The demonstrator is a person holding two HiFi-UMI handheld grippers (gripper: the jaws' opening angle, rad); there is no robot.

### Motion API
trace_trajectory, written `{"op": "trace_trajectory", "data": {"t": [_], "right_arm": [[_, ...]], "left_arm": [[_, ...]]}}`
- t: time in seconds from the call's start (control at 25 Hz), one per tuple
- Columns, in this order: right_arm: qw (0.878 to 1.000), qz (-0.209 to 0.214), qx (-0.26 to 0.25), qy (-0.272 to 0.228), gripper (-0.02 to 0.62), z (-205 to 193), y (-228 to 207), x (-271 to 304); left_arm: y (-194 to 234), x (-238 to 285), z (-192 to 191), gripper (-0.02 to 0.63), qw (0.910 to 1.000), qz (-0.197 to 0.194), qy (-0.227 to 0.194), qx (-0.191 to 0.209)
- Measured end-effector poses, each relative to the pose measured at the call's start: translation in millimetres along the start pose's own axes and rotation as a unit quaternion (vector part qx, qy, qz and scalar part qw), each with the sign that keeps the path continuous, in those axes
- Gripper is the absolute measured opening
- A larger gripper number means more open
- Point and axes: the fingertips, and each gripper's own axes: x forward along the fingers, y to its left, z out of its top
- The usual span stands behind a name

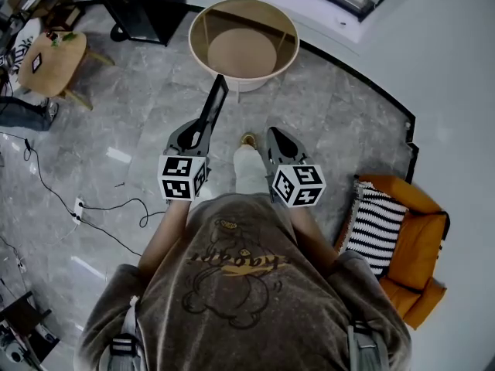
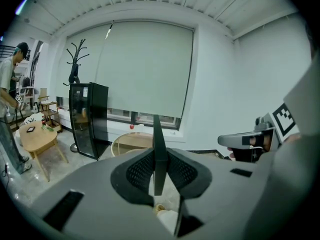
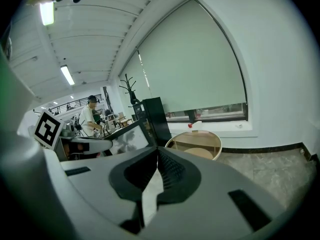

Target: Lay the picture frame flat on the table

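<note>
Round beige glass-topped table (image 1: 288, 62) stood ahead on grey marble floor (image 1: 147, 103), slim black picture frame (image 1: 214, 107) was held edge-on short of it, pinched by the left gripper (image 1: 200, 130), right gripper (image 1: 274, 134) pressed together, empty.

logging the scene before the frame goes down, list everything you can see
picture frame: one, dark, edge-on, ahead of the person
round table: one, beige rim, glass top, on the floor ahead
small table: one, light wood, far left
cabinet: one, black, left of the round table
armchair: one, orange, right
cushion: one, black-and-white striped, on the armchair
cables: several, dark, floor at left
bystander: one, pale shirt, far left
left hand-held gripper: grey, shut on the picture frame
right hand-held gripper: grey, jaws together, empty
</note>
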Motion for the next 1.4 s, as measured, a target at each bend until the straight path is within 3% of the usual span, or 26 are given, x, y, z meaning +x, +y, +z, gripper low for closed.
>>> {"op": "trace_trajectory", "data": {"t": [0.4,0.96,1.4], "right_arm": [[1.0,0.005,0.011,0.014,0.018,31,-28,51],[0.999,0.032,0.0,0.019,0.018,103,-95,130],[0.997,0.062,-0.018,0.031,0.018,135,-142,180]], "left_arm": [[17,55,30,0.081,0.9998,-0.005,0.017,-0.001],[33,149,97,0.081,0.9997,0.019,0.012,-0.011],[37,206,132,0.082,0.9986,0.046,-0.003,-0.024]]}}
